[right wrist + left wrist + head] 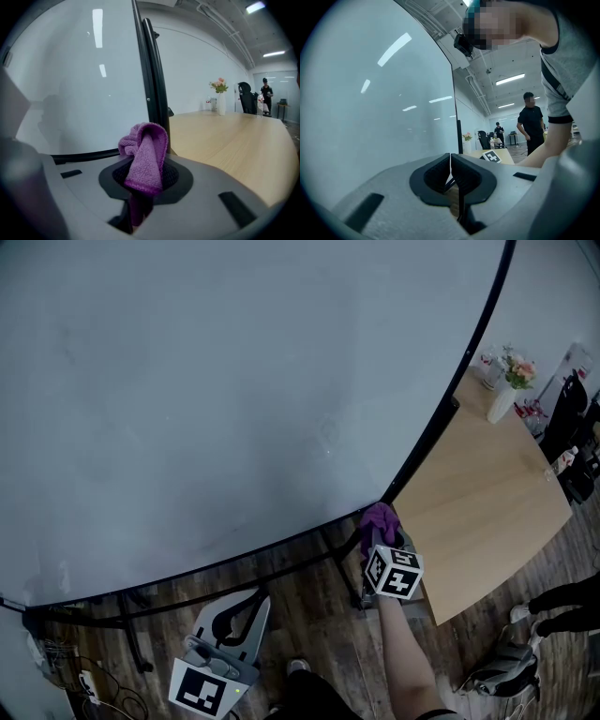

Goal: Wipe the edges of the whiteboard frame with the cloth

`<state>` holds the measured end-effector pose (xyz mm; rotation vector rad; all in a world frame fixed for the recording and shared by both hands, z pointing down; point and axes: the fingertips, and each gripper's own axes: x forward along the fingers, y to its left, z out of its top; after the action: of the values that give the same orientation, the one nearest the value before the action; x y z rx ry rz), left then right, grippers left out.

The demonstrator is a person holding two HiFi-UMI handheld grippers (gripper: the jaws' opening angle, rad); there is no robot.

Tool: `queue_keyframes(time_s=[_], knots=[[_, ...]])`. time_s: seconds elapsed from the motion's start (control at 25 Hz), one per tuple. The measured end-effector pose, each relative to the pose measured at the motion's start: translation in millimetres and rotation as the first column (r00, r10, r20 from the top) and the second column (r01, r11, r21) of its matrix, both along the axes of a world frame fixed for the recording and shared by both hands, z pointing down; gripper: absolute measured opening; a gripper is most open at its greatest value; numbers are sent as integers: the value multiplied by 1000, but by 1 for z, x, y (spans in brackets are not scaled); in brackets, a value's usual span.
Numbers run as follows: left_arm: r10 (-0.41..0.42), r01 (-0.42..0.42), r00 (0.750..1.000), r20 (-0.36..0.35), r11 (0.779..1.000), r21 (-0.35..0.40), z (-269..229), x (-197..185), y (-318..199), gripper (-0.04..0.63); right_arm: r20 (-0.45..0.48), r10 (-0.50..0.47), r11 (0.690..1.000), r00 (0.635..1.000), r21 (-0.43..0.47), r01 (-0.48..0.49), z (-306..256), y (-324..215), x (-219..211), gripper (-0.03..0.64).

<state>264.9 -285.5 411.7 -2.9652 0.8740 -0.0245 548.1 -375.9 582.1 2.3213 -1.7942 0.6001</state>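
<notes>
The big whiteboard [234, 390] fills the head view, its thin black frame [281, 544] curving along the bottom and up the right side. My right gripper [379, 532] is shut on a purple cloth [380, 517], which sits just under the frame's lower right corner. In the right gripper view the purple cloth [145, 157] bunches out of the jaws close to the black frame edge [154, 79]; I cannot tell whether it touches. My left gripper [236, 615] hangs low below the board, jaws closed on nothing, its tips [450, 171] pressed together.
A wooden table [483, 493] stands right of the board with a vase of flowers [509, 385] at its far end. Black stand legs [131, 615] and cables [84, 681] lie under the board. People stand in the background [529, 124]. A bag [502, 671] lies on the floor.
</notes>
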Motion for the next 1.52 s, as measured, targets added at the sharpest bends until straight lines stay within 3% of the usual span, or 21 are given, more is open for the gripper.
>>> queue_keyframes(time_s=[0.32, 0.68, 1.2, 1.52], knots=[[-89, 90, 996, -12, 996, 14, -9, -52, 32, 18, -17, -139, 987, 990, 82, 140, -33, 33, -69, 64], [-214, 216, 976, -25, 974, 66, -32, -118, 97, 17, -33, -296, 943, 955, 147, 297, -78, 98, -154, 64], [-375, 377, 926, -41, 921, 98, -48, -194, 191, 17, -117, -532, 817, 839, 191, 545, -128, 197, -273, 64], [-433, 435, 900, -46, 895, 102, -53, -209, 236, 18, -138, -618, 740, 774, 230, 632, -156, 255, -307, 64]])
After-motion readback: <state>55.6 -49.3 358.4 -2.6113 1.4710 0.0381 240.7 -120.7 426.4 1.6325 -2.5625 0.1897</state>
